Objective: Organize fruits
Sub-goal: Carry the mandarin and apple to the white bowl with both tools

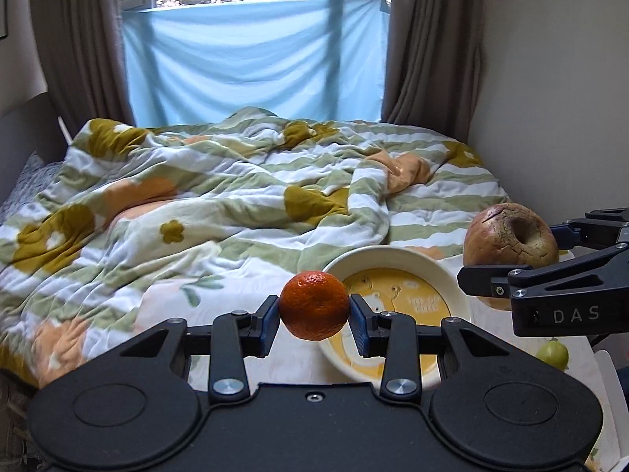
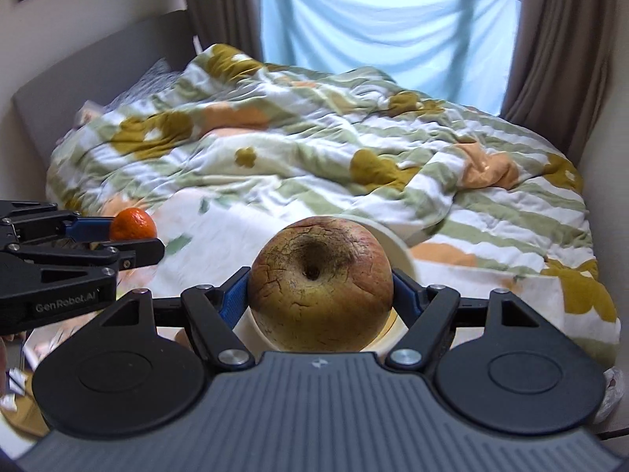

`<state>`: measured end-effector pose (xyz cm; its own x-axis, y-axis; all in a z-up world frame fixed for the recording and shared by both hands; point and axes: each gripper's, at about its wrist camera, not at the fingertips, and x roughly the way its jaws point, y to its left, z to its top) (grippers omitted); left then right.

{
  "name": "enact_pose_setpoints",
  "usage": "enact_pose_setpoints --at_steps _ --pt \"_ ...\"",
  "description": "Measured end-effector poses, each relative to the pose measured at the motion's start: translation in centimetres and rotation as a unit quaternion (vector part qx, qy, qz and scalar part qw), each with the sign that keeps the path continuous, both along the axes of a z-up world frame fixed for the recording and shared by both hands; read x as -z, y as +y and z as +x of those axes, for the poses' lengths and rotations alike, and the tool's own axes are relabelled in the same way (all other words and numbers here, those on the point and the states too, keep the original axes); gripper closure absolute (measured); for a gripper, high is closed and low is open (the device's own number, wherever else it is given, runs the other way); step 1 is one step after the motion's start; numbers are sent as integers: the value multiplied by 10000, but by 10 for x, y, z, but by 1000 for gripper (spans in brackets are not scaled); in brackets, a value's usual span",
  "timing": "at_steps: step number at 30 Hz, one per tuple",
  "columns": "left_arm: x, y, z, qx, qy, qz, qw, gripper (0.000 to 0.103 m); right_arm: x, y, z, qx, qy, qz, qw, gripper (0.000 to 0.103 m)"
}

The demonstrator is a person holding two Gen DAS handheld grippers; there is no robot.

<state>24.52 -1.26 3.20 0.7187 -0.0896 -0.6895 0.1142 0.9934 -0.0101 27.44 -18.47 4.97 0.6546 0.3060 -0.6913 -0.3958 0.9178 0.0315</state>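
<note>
Tangerine (image 1: 314,305) clamped above bowl (image 1: 393,253).

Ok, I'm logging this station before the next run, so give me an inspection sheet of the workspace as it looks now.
Surface: small table with a pale printed cover, beside the bed.
Job's things: orange and large cracked apple, both held in the air; cream bowl with yellow inside holds no fruit in view; small green fruit on the table.
Clutter: papers at the left edge of the right wrist view, blurred.
Grippers: left gripper shut on the orange; right gripper shut on the apple.
Cables: nothing seen.
Surroundings: rumpled flowered quilt, brown curtains, blue cloth over the window.
</note>
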Motion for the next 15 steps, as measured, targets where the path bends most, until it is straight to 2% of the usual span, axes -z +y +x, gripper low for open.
enact_pose_setpoints --at_steps 6,15 --pt "19 -15 60 456 164 46 9988 61 13 -7 47 440 155 152 9988 14" --pt "59 -46 124 1087 538 37 9926 61 38 -33 96 1097 424 217 9928 14"
